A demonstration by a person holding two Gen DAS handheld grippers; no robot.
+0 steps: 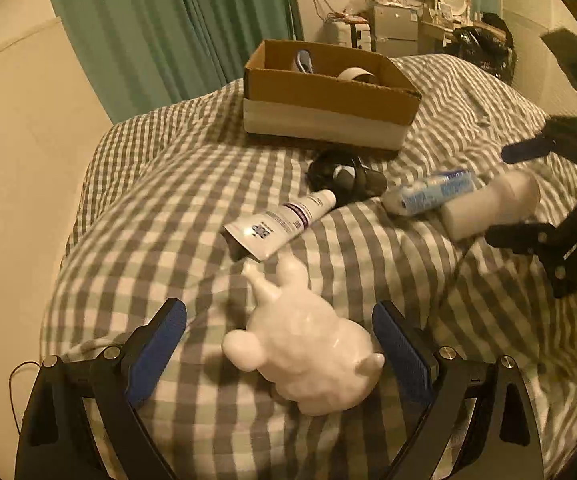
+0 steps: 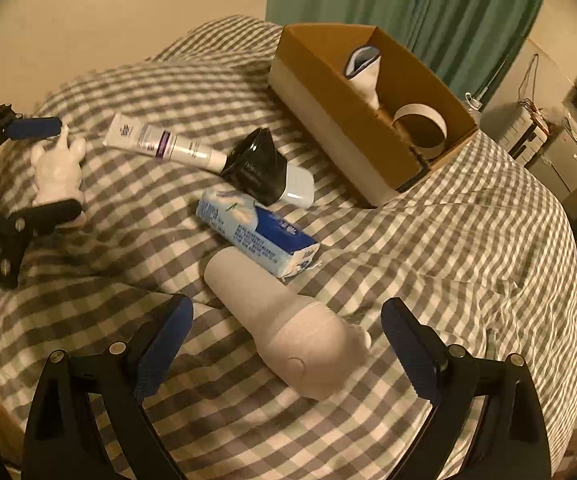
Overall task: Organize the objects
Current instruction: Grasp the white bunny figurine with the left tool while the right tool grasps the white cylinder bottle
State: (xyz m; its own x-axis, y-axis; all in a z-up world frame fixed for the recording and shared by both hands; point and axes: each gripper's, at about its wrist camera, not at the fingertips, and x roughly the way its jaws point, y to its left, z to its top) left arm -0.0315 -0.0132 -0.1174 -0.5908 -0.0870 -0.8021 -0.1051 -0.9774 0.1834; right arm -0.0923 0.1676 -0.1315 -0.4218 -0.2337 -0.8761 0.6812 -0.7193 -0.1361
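Landmark: cardboard box (image 1: 330,94) at far end of bed (image 1: 168,208), on the gingham cover.

Nearest, left wrist view: left tool (image 1: 279,326) spread wide, released, its blue pads either side of the white animal figurine (image 1: 308,354) without touching it. Figurine lies on its side, the item farthest from the box.

Right wrist view: right tool (image 2: 286,326) likewise released, jaws wide apart, straddling the head end of a white handheld device (image 2: 288,332) that lies flat on the cover. No contact visible.

Toward the box from the device: blue-and-white tissue pack (image 2: 258,234), touching the device's narrow end. Toward the box from the figurine: white cream tube (image 1: 284,220), crimped end nearest the figurine, cap pointing boxward.

Next: black pouch-like object (image 2: 258,170) with a small white case (image 2: 298,186) tucked against it, both just short of the box's near wall. Tube cap touches the black object.

Inside the box: a white-and-blue cloth item (image 2: 364,72) and a roll of tape (image 2: 420,126).

Behind the box: green curtain (image 1: 176,24).
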